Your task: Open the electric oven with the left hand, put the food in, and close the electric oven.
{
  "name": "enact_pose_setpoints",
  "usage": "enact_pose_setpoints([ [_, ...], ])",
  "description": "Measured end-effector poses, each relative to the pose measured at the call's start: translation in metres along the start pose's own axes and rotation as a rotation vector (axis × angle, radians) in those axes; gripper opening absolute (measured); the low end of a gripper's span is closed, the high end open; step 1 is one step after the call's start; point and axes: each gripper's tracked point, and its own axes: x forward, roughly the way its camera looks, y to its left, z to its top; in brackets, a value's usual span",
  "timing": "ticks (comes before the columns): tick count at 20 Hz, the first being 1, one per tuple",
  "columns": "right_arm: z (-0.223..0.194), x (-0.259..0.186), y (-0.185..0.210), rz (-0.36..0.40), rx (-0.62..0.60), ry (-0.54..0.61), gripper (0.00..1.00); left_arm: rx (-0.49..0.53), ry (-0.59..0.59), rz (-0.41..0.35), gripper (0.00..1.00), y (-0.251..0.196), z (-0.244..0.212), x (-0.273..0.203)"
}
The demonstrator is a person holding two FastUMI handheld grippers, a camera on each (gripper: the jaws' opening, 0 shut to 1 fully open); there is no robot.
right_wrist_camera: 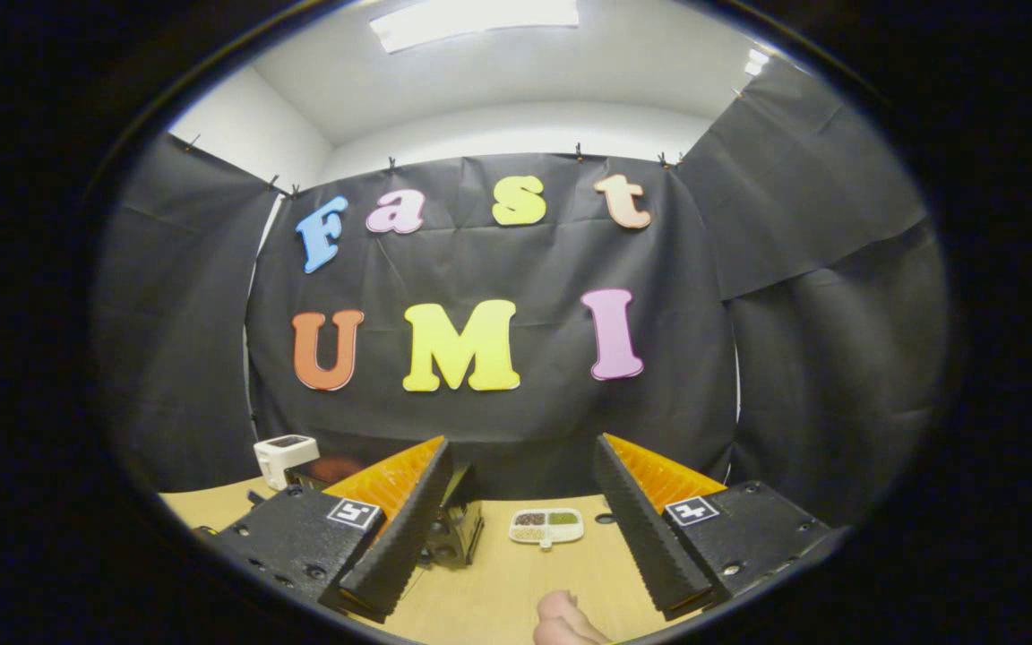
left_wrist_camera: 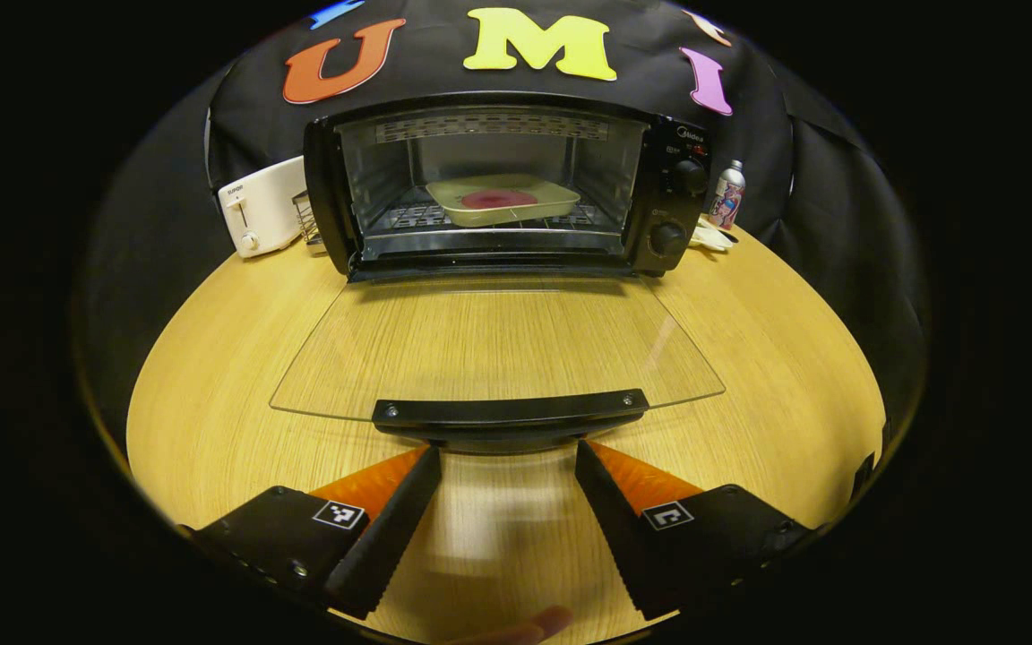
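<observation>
Oven door (left_wrist_camera: pixel 498 345) lies fully lowered, its glass pane flat and level above the wooden desk (left_wrist_camera: pixel 211 385), with the black handle (left_wrist_camera: pixel 509 412) at the near edge. The electric oven (left_wrist_camera: pixel 498 188) stands at the back of the desk against the black cloth wall, cavity exposed. Inside, on the wire rack, sits a pale tray of food (left_wrist_camera: pixel 503 199) with a round red patch in the middle — the food is already in the oven. Two knobs show on the oven's control panel to the right of the cavity.

The left tongs (left_wrist_camera: pixel 507 470) hang just short of the door handle, fingers spread wide apart and gripping nothing; the handle lies just beyond the two tips. A fingertip shows at the bottom edge of the left gripper view.

Beside the oven in that view, a white toaster (left_wrist_camera: pixel 261 206) stands on one side and a small can (left_wrist_camera: pixel 727 195) on the other.

The right tongs (right_wrist_camera: pixel 520 488) are raised and aimed at the cloth wall, fingers also well apart and empty. Below them on the desk lies a small white divided dish (right_wrist_camera: pixel 546 525) with dark and green contents — and a white appliance (right_wrist_camera: pixel 285 455) stands farther off. Part of a hand (right_wrist_camera: pixel 565 620) appears at the bottom of the right gripper view.
</observation>
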Motion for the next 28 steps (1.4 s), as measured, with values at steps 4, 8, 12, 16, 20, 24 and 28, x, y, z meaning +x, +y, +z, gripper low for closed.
enact_pose_setpoints([
  [4, -0.002, 0.0, -0.006, -0.005, -0.012, 0.003, 0.96, -0.002, 0.004, 0.003, 1.0, 0.0, -0.001, 0.0],
  [8, -0.003, -0.002, -0.008, -0.005, -0.004, -0.002, 0.96, 0.003, -0.009, 0.005, 1.0, 0.0, 0.002, -0.004],
  [12, -0.006, -0.002, -0.014, -0.02, -0.004, 0.002, 0.96, -0.003, -0.026, -0.002, 0.96, 0.001, 0.009, -0.011],
  [16, -0.007, -0.004, -0.014, -0.023, 0.002, 0.007, 0.96, -0.01, -0.037, -0.008, 0.96, 0.001, 0.016, -0.017],
  [20, -0.015, -0.002, -0.017, -0.032, 0.0, 0.027, 0.96, -0.01, -0.036, -0.009, 0.96, 0.0, 0.018, -0.019],
  [24, -0.018, -0.001, -0.018, -0.034, 0.008, 0.036, 0.96, -0.007, -0.05, -0.012, 0.96, 0.0, 0.026, -0.024],
  [28, -0.021, -0.001, -0.022, -0.048, 0.007, 0.044, 0.96, -0.006, -0.064, -0.018, 0.97, 0.001, 0.034, -0.029],
])
